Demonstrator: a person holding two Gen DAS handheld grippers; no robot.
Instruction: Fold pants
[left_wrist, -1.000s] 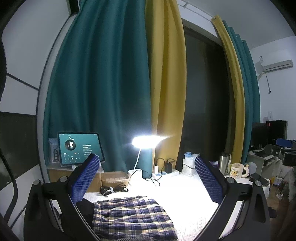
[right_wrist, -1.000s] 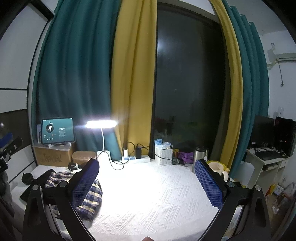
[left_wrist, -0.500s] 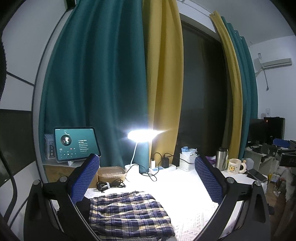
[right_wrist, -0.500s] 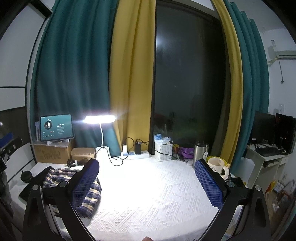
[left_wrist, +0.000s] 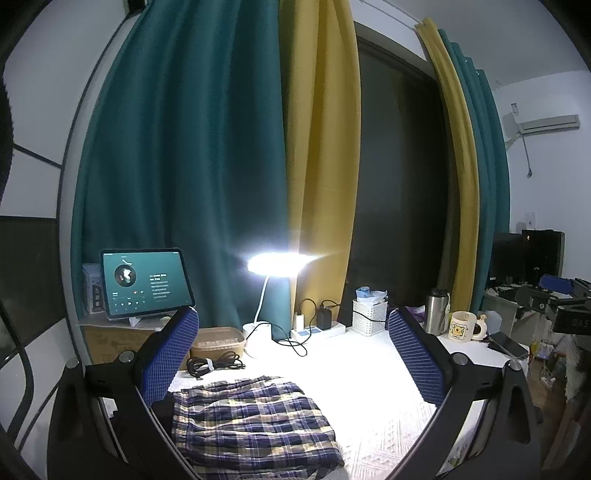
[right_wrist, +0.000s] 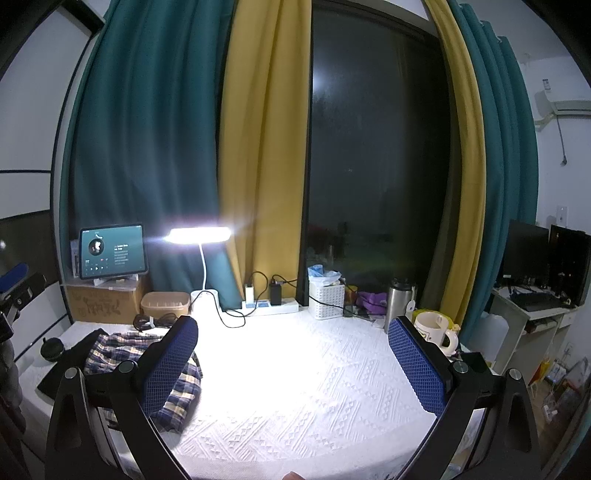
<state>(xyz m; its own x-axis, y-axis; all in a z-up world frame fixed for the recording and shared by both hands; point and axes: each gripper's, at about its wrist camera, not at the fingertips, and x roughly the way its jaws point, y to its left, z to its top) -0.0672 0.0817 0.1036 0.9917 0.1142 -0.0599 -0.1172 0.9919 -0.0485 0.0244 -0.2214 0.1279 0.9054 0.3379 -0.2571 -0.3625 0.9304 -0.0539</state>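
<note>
Plaid pants (left_wrist: 255, 424) lie folded in a flat bundle on the white textured tablecloth (left_wrist: 362, 384), low in the left wrist view. My left gripper (left_wrist: 291, 358) is open and empty, held above and just behind them. In the right wrist view the pants (right_wrist: 110, 350) lie at the table's left side, partly hidden by my left finger. My right gripper (right_wrist: 291, 362) is open and empty over the middle of the cloth (right_wrist: 295, 387). A dark garment (right_wrist: 68, 363) lies under the pants.
Along the back stand a lit desk lamp (left_wrist: 277, 264), a tablet (left_wrist: 144, 282) on a cardboard box, a lidded tub (left_wrist: 218, 341), coiled cables (left_wrist: 210, 363), a power strip (left_wrist: 317, 330), a white basket (left_wrist: 369, 317), a steel flask (left_wrist: 436, 310) and a mug (left_wrist: 461, 325).
Both cameras have tilted a little, so the table and pants sit slightly higher in view. The pants lie as before. Both grippers stay open.
</note>
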